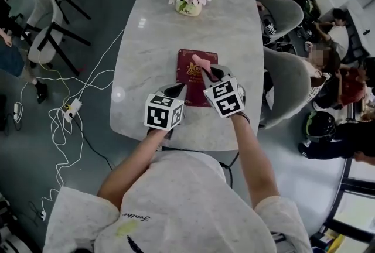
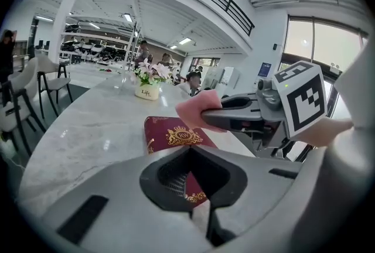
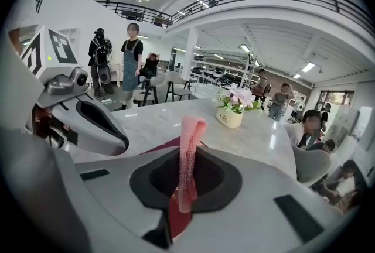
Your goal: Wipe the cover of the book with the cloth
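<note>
A maroon book (image 1: pixel 190 75) with a gold crest lies flat on the marble table (image 1: pixel 149 41), near its front edge. My right gripper (image 1: pixel 210 73) hovers over the book's middle, shut on a pink cloth (image 1: pixel 202 62) that sticks up past the jaw tips. In the right gripper view the cloth (image 3: pixel 190 152) hangs as a narrow strip between the jaws, with the book (image 3: pixel 179 219) below. My left gripper (image 1: pixel 177 91) is shut on nothing at the book's left edge. The left gripper view shows the book (image 2: pixel 173 134) ahead and the cloth (image 2: pixel 196 111) just above it.
A white pot of pink flowers (image 1: pixel 188 3) stands beyond the book at the table's far end. Grey chairs (image 1: pixel 287 79) line the right side, with people seated further right. White cables and a power strip (image 1: pixel 70 108) lie on the floor to the left.
</note>
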{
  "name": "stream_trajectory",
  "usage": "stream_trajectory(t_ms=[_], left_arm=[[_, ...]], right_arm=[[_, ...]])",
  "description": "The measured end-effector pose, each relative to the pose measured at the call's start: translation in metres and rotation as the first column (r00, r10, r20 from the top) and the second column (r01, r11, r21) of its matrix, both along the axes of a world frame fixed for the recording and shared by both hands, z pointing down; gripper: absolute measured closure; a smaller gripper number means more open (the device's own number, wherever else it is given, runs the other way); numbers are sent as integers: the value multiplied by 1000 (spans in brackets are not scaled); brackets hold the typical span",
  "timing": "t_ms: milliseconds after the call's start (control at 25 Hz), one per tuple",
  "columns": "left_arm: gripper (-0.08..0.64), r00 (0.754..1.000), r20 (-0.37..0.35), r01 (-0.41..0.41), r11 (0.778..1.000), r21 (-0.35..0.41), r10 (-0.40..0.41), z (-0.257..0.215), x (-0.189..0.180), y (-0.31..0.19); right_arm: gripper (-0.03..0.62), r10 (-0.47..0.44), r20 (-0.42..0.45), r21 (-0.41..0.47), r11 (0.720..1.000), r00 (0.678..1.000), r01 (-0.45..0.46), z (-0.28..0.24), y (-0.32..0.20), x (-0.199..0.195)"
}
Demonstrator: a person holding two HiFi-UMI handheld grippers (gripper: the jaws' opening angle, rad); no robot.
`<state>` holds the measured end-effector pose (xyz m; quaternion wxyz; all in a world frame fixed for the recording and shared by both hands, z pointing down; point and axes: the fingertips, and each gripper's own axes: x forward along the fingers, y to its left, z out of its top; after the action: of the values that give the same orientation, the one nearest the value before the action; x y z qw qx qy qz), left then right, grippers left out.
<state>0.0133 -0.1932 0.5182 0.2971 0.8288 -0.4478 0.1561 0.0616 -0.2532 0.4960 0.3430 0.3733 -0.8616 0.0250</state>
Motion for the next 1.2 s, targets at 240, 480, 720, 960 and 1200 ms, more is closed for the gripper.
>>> stream_trajectory(t_ms=[240,480,720,960,1200], left_arm=[[552,999,6,41,999,-6,-41,1,-7,-5],[552,998,13,68,998,-11,-68,3,-11,-12],[552,995,29,100,995,-20,-100,7,-16,-16],[552,992,40,120,992,-33,-119,12,-20,-15],[552,989,45,144,989,-40,-143,12,-29,-10]], right_arm=[[572,-41,-5,11,999,999,41,-1,-22,-10],[572,-60,-13,1,998,998,60,10,-45,-16],[572,-87,-24,-17,996,996,87,25,-62,-21],[572,-120,-40,-30,993,992,118,40,-72,-34],[571,-154,-67,-72,986,986,149,59,-68,-47]])
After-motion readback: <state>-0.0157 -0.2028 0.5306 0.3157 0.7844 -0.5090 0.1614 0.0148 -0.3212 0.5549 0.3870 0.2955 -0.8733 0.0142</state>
